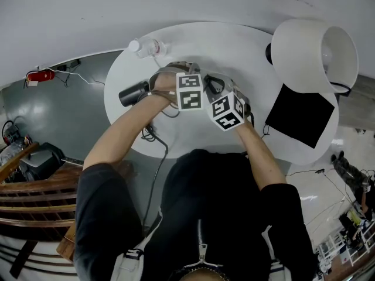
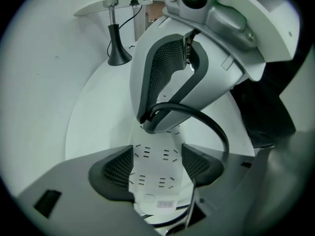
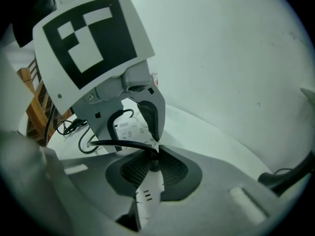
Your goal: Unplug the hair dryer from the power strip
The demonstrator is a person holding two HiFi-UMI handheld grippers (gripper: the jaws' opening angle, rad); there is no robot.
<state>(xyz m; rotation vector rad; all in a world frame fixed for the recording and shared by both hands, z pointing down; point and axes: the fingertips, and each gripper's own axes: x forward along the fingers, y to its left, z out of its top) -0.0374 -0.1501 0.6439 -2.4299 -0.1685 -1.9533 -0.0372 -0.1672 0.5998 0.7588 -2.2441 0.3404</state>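
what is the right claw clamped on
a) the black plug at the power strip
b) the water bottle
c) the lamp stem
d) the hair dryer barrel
a: in the right gripper view, the right claw has its jaws closed on the black plug, with the cord running out to one side, right over the white power strip.

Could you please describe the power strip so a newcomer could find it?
On the round white table, find the left gripper. Its jaws close on the power strip, a flat white bar; rows of small dark socket slots set it apart.
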